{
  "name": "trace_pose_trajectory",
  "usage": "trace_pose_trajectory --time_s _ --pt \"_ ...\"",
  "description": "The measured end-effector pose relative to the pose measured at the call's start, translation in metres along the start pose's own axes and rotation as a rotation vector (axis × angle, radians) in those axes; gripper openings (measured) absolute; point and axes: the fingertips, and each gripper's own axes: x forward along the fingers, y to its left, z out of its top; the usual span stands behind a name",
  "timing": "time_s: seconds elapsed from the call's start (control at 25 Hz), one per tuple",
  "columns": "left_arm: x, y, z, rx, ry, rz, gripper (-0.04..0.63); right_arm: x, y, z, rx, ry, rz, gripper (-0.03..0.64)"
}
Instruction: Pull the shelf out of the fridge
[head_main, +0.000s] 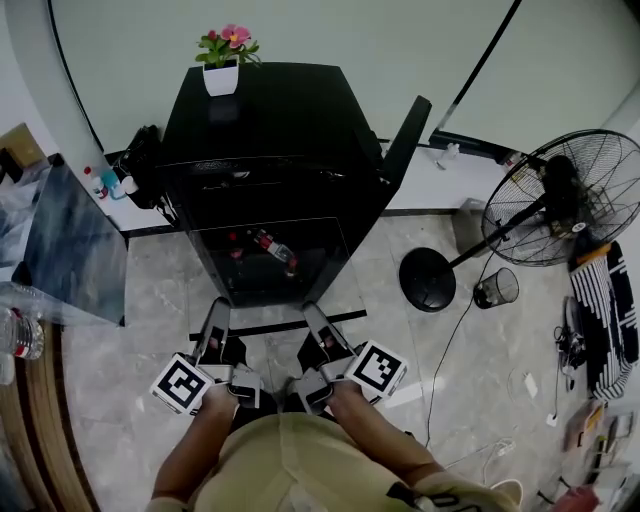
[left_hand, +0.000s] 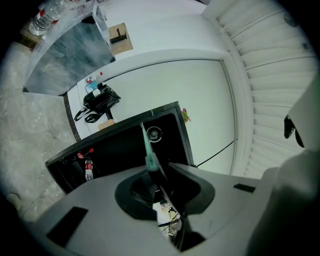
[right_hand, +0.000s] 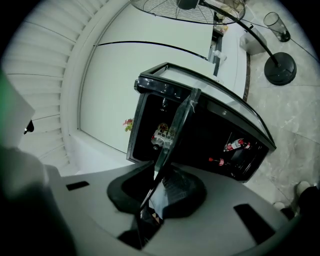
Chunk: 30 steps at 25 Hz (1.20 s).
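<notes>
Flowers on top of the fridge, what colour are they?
Pink flowers in a white pot. The head view shows them best.

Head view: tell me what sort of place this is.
Probably a home or office room: a black fridge stands open on a tiled floor, a potted flower on top, a standing fan beside it.

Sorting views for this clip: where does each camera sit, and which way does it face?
Head view: on the person's head, facing steeply down at fridge and shelf; forearms, left claw and right claw show.
Left gripper view: on the left claw, along its jaws, shut on the shelf, toward the fridge.
Right gripper view: on the right claw, likewise; fan above.
Shared: all show shelf and fridge.
</notes>
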Motion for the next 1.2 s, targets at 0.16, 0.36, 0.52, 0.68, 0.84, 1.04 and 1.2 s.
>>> trace_pose_trajectory --time_s 0.16,0.36,0.52,0.68,0.84,1.04,1.2 --pt "-0.005 -0.012 0.007 0.031 -0.019 -0.016 0.063 0.001 0.018 0.003 -0.059 0.009 0.047 0.064" --pt "-0.012 -0.025 0.015 0.053 -0.039 -0.031 0.063 0.000 0.030 -0.001 -0.067 0.027 0.072 0.066" --pt "-0.018 -0.026 0.017 0.043 -0.043 -0.022 0.064 -0.001 0.034 -0.005 -0.074 0.037 0.073 0.067" --pt "-0.019 -0.028 0.019 0.056 -0.048 -0.017 0.064 0.000 0.037 -0.006 -0.080 0.042 0.078 0.067" --pt "-0.018 -0.029 0.022 0.059 -0.062 -0.017 0.064 0.003 0.035 -0.006 -0.082 0.045 0.071 0.069" --pt "-0.018 -0.025 0.020 0.057 -0.062 0.004 0.064 0.003 0.029 -0.008 -0.055 0.048 0.060 0.069" --pt "-0.018 -0.019 0.021 0.050 -0.056 0.018 0.064 0.006 0.025 -0.010 -0.046 0.053 0.051 0.069"
